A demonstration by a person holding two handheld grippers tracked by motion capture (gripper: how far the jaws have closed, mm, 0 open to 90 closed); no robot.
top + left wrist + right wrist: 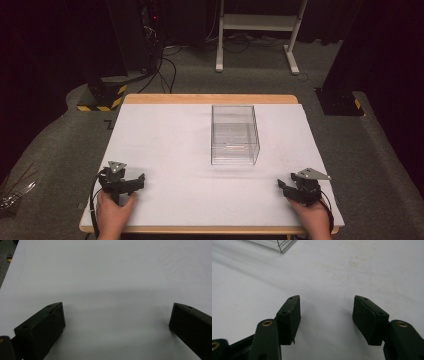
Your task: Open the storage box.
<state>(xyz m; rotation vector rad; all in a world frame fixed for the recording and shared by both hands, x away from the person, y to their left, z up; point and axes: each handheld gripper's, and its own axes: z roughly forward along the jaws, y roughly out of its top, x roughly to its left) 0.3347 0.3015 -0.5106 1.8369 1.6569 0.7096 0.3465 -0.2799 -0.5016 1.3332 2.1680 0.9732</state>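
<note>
Clear box (235,135) stands mid-desk (165,150), the sole obstacle; open white surface on all sides, wide lanes either flank.

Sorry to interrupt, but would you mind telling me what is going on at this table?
A person holds a black two-jaw gripper in each hand at the near edge of a white-covered wooden table. The left gripper and the right gripper both rest with jaws open and nothing between them. A clear plastic box stands untouched in the middle of the table, apart from both.
</note>
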